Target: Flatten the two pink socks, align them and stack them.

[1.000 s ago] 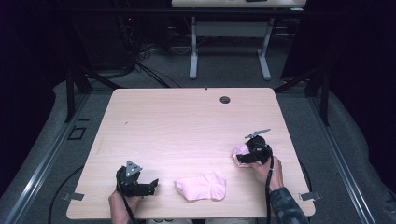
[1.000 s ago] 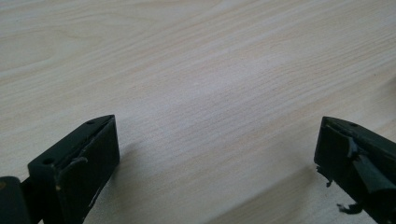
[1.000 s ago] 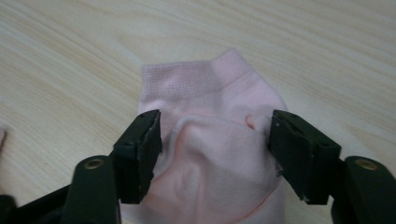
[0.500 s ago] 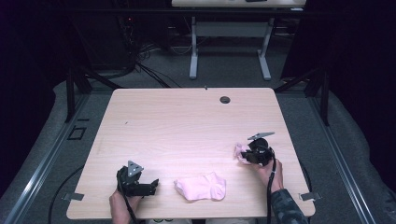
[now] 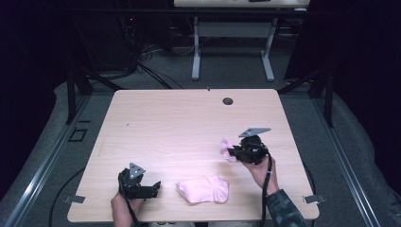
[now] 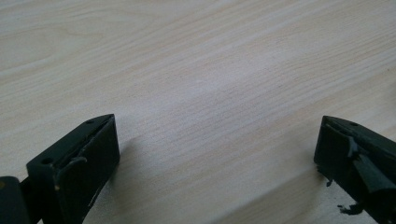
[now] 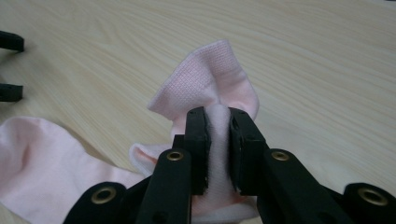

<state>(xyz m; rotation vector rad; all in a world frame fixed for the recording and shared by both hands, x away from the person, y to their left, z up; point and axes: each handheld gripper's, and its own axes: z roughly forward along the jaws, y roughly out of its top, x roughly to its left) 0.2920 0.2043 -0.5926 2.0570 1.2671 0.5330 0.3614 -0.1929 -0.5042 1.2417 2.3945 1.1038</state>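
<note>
Two pink socks are in play. One pink sock [image 5: 204, 189] lies flat near the table's front edge, also seen at the lower left as the flat sock [image 7: 42, 163] in the right gripper view. My right gripper [image 5: 232, 152] [image 7: 218, 122] is shut on the second pink sock [image 5: 226, 148] [image 7: 210, 88], bunched and lifted above the table at the right. My left gripper [image 5: 156, 187] [image 6: 217, 158] rests low on the wood at the front left, open, with bare tabletop between its jaws, a short gap left of the flat sock.
The light wooden table [image 5: 189, 127] has a round black grommet [image 5: 228, 100] near its far edge. Another table's white legs [image 5: 196, 47] stand beyond, with cables on the grey floor. Metal frame rails run along both sides.
My right gripper has risen and shifted slightly away from me with the bunched sock. The left gripper and the flat sock have stayed put.
</note>
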